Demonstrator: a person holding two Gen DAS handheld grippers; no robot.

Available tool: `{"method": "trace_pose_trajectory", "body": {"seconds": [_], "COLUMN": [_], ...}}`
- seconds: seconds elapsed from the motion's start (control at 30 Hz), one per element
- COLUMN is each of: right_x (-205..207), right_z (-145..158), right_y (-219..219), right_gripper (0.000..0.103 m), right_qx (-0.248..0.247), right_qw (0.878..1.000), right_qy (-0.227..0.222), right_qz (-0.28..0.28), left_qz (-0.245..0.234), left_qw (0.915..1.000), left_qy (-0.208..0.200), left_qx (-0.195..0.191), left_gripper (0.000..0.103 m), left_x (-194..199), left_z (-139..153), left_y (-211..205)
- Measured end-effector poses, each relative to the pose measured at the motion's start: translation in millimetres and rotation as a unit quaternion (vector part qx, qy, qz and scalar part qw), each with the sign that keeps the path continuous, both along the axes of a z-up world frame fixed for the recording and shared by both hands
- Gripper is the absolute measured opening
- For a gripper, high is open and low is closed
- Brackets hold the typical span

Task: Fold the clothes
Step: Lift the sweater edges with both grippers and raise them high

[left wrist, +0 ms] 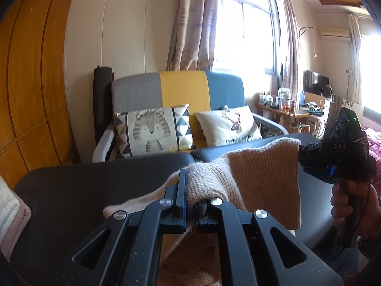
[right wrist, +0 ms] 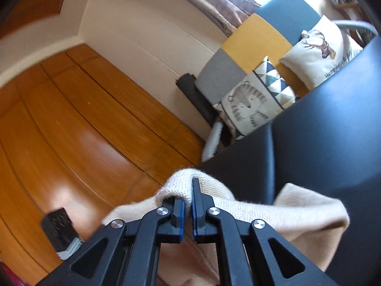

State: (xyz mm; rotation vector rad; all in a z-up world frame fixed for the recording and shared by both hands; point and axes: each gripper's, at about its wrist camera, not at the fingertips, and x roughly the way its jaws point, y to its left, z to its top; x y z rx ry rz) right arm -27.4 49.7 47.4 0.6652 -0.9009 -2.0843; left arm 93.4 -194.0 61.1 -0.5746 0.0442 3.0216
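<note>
A tan knitted sweater (left wrist: 259, 178) hangs stretched between both grippers above a black padded table (left wrist: 95, 181). My left gripper (left wrist: 190, 190) is shut on a bunched pale edge of the knit right in front of its camera. At the right of the left wrist view, my right gripper (left wrist: 301, 152) pinches the sweater's far corner, with a hand (left wrist: 345, 202) on its handle. The right wrist view is rolled far over; there the right gripper (right wrist: 189, 190) is shut on a fold of the sweater (right wrist: 297, 217), which drapes away to the right over the black table (right wrist: 333, 131).
A sofa (left wrist: 181, 88) in grey, yellow and blue with two printed cushions stands behind the table. Folded pale clothes (left wrist: 9, 209) lie at the table's left end. Wooden wardrobe doors (left wrist: 31, 90) fill the left. A cluttered side table (left wrist: 285, 112) sits beneath the window.
</note>
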Motion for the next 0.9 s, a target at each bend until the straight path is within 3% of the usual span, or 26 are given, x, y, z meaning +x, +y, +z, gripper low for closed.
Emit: {"method": "trace_pose_trajectory", "body": {"seconds": [0.33, 0.63, 0.9], "right_x": [-4, -3, 11], "right_z": [47, 115, 187], "right_y": [15, 9, 3], "right_gripper": [0.003, 0.003, 0.003], "right_qx": [-0.128, -0.162, -0.17], "right_qw": [0.991, 0.982, 0.97], "right_qy": [0.004, 0.058, 0.135], "right_qz": [0.046, 0.08, 0.105], "left_qz": [-0.028, -0.074, -0.127], "left_qw": [0.9961, 0.986, 0.9705], "left_qy": [0.079, 0.145, 0.191], "left_qx": [0.025, 0.037, 0.075], "left_gripper": [0.004, 0.004, 0.004], "left_x": [3, 7, 19], "left_z": [75, 135, 182], "left_y": [3, 26, 46]}}
